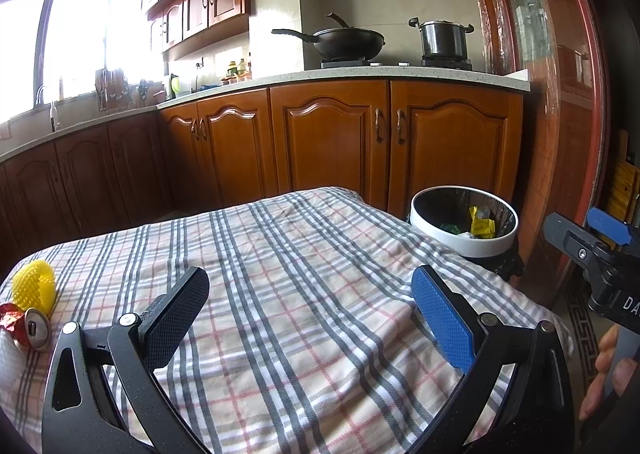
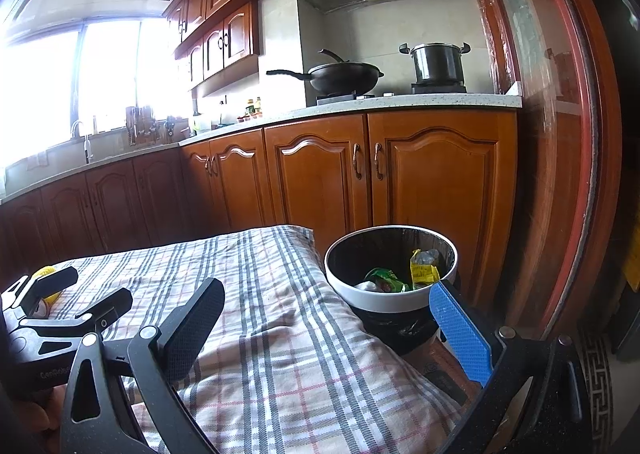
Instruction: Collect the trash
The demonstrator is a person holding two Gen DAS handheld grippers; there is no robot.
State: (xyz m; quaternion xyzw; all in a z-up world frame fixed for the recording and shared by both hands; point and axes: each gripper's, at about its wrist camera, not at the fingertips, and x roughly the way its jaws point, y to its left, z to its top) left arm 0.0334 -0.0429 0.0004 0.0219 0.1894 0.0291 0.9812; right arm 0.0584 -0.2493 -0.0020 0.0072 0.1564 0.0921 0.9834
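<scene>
Left tool point(image 1: 310, 308): fingers spread wide, released, nothing between them, above the checked cloth point(image 1: 280, 274) covering the worktop. Right tool point(image 2: 326, 328): likewise spread and empty, its blue finger point(image 2: 460, 334) overlapping the near rim of the trash bin point(image 2: 390, 296).

At the left edge of the left wrist view, a crushed can point(image 1: 37, 330) lies against a red wrapper point(image 1: 12, 324); both are partly cut off by the frame. A yellow foam net point(image 1: 34, 288) rests just behind them. In the right wrist view the left tool largely hides these items.

The bin stands just beside the worktop's far right corner. Inside, a yellow packet point(image 2: 424, 268) and a green wrapper point(image 2: 384, 278) are visible; a pale item under them cannot be identified.

Beyond, wooden cabinets point(image 1: 332, 142) carry a wok point(image 1: 346, 40) and a pot point(image 1: 444, 38). The window is overexposed.
</scene>
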